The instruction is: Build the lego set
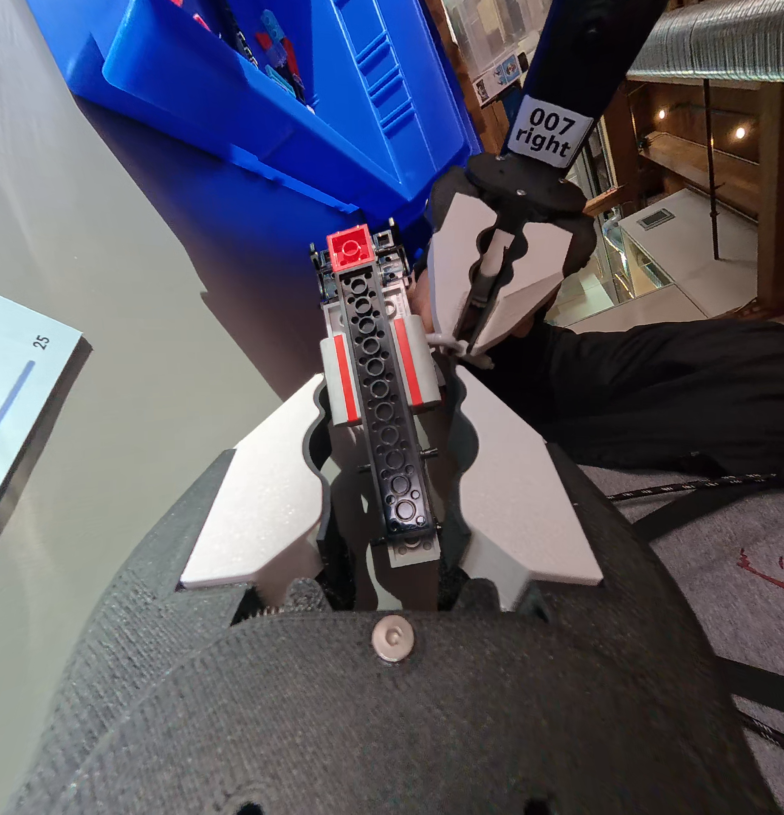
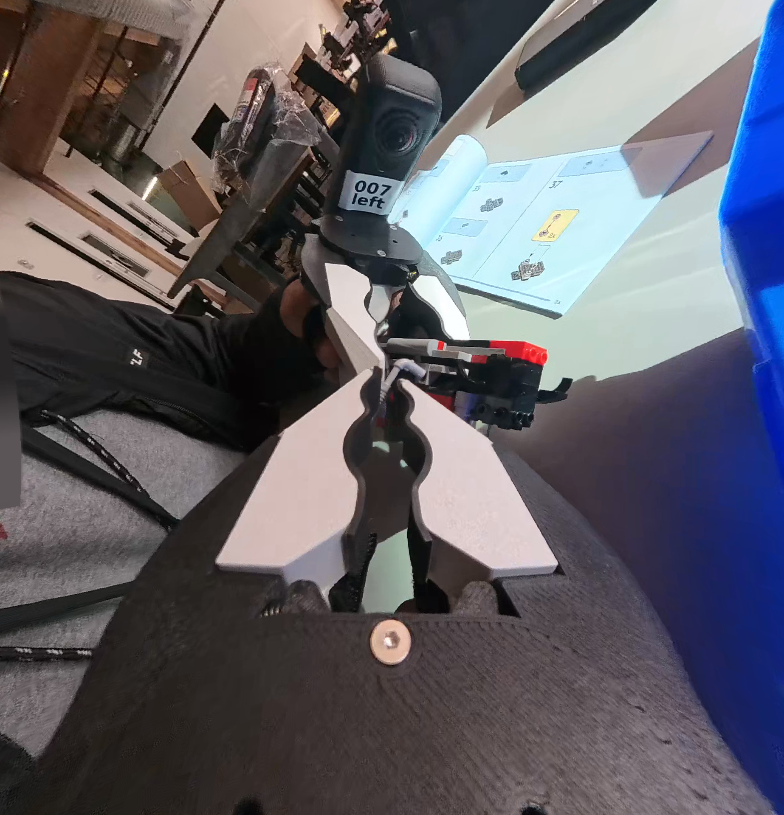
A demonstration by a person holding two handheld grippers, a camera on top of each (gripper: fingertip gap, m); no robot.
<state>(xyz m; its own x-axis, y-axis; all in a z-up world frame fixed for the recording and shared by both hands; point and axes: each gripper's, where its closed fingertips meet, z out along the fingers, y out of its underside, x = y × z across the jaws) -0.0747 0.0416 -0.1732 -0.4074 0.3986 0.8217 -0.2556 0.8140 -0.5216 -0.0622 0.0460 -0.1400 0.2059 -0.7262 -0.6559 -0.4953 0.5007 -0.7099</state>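
Two grippers meet over the table. The left gripper pinches the model, a long black plate with grey-and-red sides and a red brick at the far end, held up off the table with its underside facing the left wrist camera. The right gripper is pinched on a small white bent piece, its tip right at the model's side. The step in hand looks like fitting this piece into the model. Next comes lining its end up with the socket and pushing straight in while the left holds firm. A blue bin and booklet lie nearby.
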